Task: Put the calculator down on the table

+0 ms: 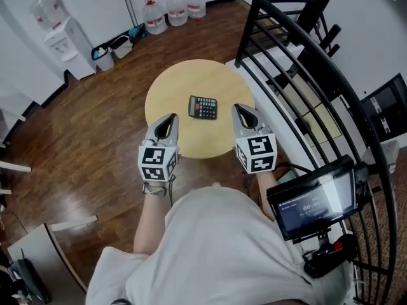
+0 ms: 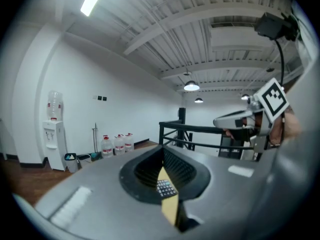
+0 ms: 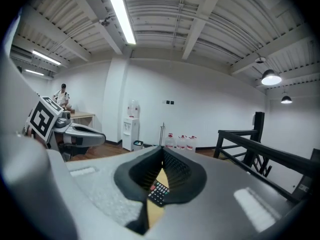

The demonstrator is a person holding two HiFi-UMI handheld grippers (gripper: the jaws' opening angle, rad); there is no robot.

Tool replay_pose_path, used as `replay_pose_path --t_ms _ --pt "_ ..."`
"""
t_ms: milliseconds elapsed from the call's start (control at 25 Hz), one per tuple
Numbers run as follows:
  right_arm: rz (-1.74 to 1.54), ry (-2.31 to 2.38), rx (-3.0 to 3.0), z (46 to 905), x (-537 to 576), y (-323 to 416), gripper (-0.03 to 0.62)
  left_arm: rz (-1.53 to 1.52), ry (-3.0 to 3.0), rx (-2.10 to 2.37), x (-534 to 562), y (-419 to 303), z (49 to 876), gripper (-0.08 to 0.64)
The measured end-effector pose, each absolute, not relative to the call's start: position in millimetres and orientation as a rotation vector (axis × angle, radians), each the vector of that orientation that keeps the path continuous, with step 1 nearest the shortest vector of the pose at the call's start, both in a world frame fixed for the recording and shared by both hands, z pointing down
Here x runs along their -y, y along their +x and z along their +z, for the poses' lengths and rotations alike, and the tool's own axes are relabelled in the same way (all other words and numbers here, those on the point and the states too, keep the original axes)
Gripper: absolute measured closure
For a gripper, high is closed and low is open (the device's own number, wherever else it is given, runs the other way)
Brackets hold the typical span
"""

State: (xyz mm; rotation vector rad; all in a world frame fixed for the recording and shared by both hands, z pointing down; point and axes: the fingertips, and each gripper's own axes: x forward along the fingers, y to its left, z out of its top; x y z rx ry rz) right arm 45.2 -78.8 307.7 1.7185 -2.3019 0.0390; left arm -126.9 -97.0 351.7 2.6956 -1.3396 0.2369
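A black calculator (image 1: pixel 203 107) lies flat near the middle of the round pale wooden table (image 1: pixel 172 84), untouched. My left gripper (image 1: pixel 167 121) hangs shut and empty over the table's near left edge. My right gripper (image 1: pixel 243 111) hangs shut and empty over the near right edge. The calculator lies between them, slightly farther away. In the left gripper view a slice of the calculator (image 2: pixel 165 187) shows through the notch between the shut jaws, and the right gripper (image 2: pixel 235 119) appears at the right. The right gripper view shows the calculator (image 3: pixel 158 192) the same way, with the left gripper (image 3: pixel 75 132) at the left.
A black metal railing (image 1: pixel 305 81) runs close along the table's right side. A water dispenser (image 1: pixel 63 40), bins (image 1: pixel 111 51) and water jugs (image 1: pixel 175 8) stand by the far wall. A screen on a mount (image 1: pixel 315 199) sits at my lower right. Wooden floor surrounds the table.
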Motion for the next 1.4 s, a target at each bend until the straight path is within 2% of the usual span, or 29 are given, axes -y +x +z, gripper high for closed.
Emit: replay_pose_path --t_ms 440,1400 --pt "0.054 1.652 2.353 313 78 31 0.591 0.203 2.693 1.38 93 -130 333 0.554" --pt "0.159 1.713 2.228 327 38 43 0.589 0.18 2.637 1.357 66 -148 351 0.554"
